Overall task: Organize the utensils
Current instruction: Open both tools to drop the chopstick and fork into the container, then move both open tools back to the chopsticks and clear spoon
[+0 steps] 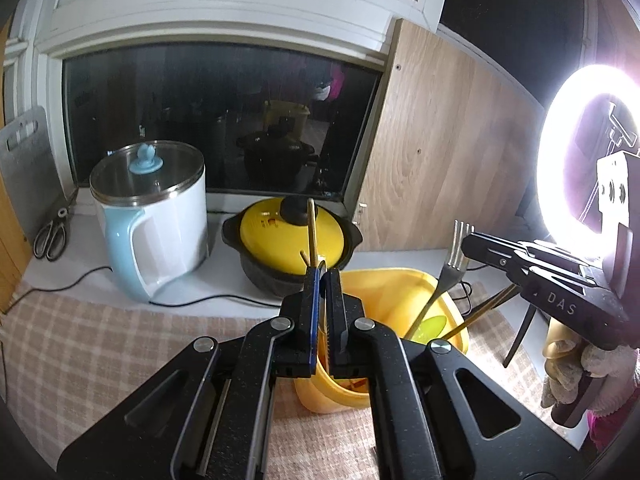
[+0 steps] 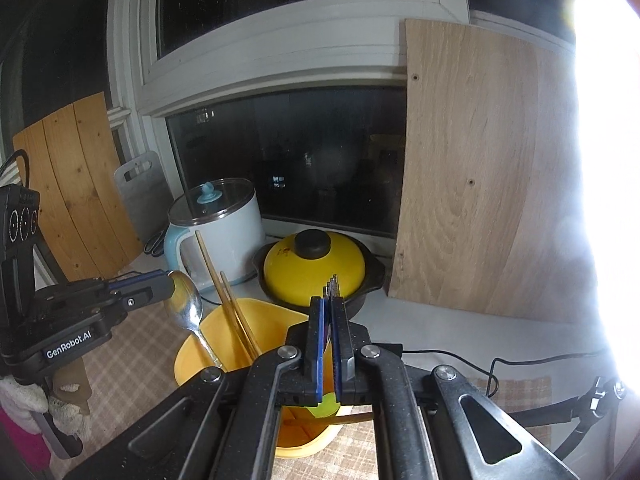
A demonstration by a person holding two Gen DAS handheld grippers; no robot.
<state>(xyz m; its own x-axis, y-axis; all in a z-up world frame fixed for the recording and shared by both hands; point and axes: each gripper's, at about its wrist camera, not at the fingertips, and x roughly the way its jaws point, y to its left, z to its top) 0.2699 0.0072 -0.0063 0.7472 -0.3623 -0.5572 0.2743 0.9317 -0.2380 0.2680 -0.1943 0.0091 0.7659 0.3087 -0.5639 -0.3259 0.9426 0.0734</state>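
A yellow utensil holder (image 1: pixel 400 280) stands on the checked cloth with chopsticks (image 2: pixel 224 300) and something green (image 1: pixel 432 328) inside. My left gripper (image 1: pixel 322 272) is shut on a metal spoon (image 2: pixel 186 304), seen edge-on in the left wrist view. Its bowl points up and its handle reaches down into the holder (image 2: pixel 240 312). My right gripper (image 2: pixel 330 304) is shut on a fork (image 1: pixel 456 252), tines up, with the handle slanting down into the holder. In the right wrist view the left gripper (image 2: pixel 170 280) shows on the left; in the left wrist view the right gripper (image 1: pixel 466 238) is on the right.
Behind the holder sit a black pot with a yellow lid (image 1: pixel 292 236) and a white and blue electric pot (image 1: pixel 152 216) with its cable. Scissors (image 1: pixel 50 240) lie far left. A wooden board (image 1: pixel 432 160) leans at the back right, beside a bright ring light (image 1: pixel 580 160).
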